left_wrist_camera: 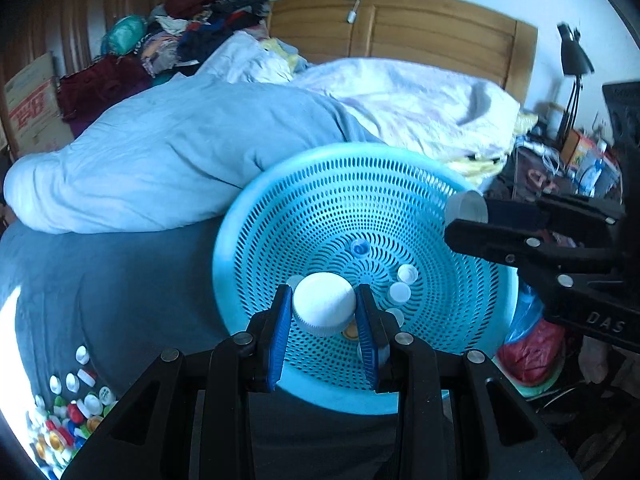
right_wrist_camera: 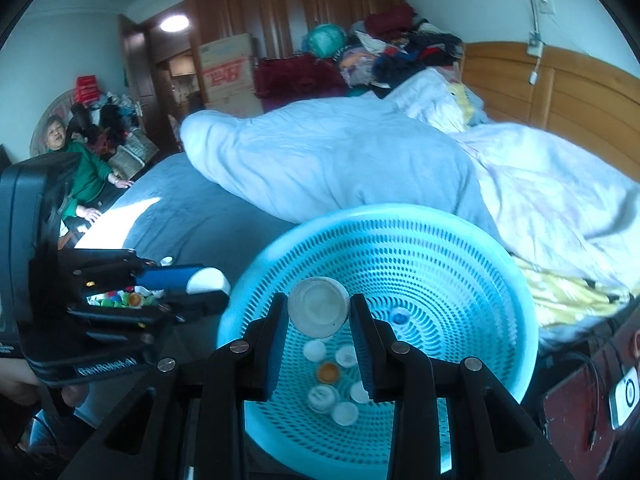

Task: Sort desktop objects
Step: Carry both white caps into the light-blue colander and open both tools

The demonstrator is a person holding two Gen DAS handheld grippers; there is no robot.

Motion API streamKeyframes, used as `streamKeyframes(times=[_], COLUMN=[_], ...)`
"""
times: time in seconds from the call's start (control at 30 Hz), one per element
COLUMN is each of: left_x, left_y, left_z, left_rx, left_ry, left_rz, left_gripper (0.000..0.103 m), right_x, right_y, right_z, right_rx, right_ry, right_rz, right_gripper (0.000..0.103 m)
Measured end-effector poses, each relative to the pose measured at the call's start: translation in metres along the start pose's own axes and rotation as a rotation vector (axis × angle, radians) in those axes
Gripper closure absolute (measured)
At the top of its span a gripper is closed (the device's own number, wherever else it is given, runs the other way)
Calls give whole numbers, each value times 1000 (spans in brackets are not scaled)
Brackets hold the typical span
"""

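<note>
White cap (left_wrist_camera: 324, 306) sits pinched in the left gripper (left_wrist_camera: 325, 312), right above the near slope of the basket (left_wrist_camera: 280, 184). Clear cap (right_wrist_camera: 319, 307), hollow side showing, is clamped in the right gripper (right_wrist_camera: 319, 312), also hanging over the bowl. Both loads are over the target, so the smart play looks simple: get well inside the rim, dip low, part the jaws gently so nothing bounces out. Loose caps (right_wrist_camera: 329, 372) wait on the basket floor; the unsorted pile (left_wrist_camera: 68, 412) lies on the bed (left_wrist_camera: 120, 288).
</note>
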State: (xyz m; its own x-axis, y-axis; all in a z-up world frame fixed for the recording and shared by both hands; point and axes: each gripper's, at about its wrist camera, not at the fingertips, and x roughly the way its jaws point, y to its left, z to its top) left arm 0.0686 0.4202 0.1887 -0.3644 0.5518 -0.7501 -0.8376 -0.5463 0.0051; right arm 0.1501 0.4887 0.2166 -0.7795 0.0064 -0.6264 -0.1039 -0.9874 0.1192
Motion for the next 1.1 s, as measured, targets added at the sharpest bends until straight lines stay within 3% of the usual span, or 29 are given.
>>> streamKeyframes(times=[0.27,1.1], left_x=[24,37], left_y=[-15,-16], left_z=[-5,-3], left_rx=[49,45], left_ry=[62,77], left_rz=[55,27], left_gripper=[76,76], right_x=[10,27], right_y=[-17,-25], right_z=[-13,-21], right_rx=[34,47], right_ry=[24,49], right_rz=[3,16], right_gripper=[69,68])
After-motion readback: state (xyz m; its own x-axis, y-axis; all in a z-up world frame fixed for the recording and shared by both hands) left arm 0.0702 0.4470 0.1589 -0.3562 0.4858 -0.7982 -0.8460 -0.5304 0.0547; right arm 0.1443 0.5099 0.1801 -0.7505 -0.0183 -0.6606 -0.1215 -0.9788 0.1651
